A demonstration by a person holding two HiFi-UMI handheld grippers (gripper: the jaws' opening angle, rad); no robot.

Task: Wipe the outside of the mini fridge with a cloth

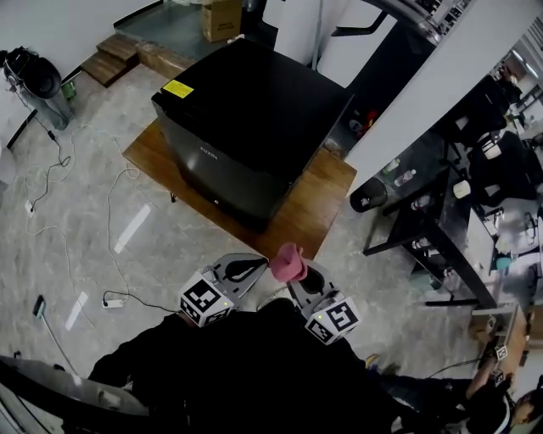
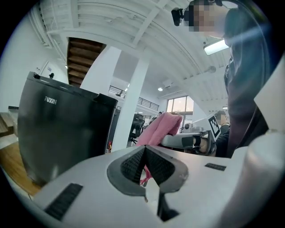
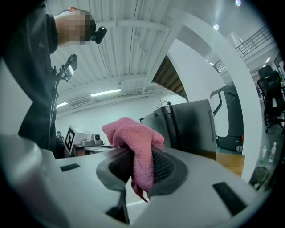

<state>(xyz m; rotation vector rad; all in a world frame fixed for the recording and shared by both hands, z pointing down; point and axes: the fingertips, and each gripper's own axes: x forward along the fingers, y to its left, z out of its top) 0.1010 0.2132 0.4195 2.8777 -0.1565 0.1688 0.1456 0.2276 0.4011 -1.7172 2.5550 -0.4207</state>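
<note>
The black mini fridge (image 1: pixel 246 119) stands on a low wooden platform (image 1: pixel 327 191), ahead of both grippers. My right gripper (image 1: pixel 299 275) is shut on a bunched pink cloth (image 1: pixel 288 262); in the right gripper view the cloth (image 3: pixel 135 147) bulges above the jaws and hangs below them, with the fridge (image 3: pixel 191 127) beyond it. My left gripper (image 1: pixel 248 269) is held close beside it, shut with nothing between its pads (image 2: pixel 133 164). The left gripper view shows the fridge (image 2: pixel 58 133) at left and the pink cloth (image 2: pixel 159 129) just past the jaws. Neither gripper touches the fridge.
White cables and a power strip (image 1: pixel 113 302) trail over the marble floor at left. Black desks (image 1: pixel 441 225) with clutter stand at right behind a white wall (image 1: pixel 441 93). A cardboard box (image 1: pixel 221 19), wooden steps (image 1: pixel 109 58) and a grey bin (image 1: pixel 38 83) lie at the back.
</note>
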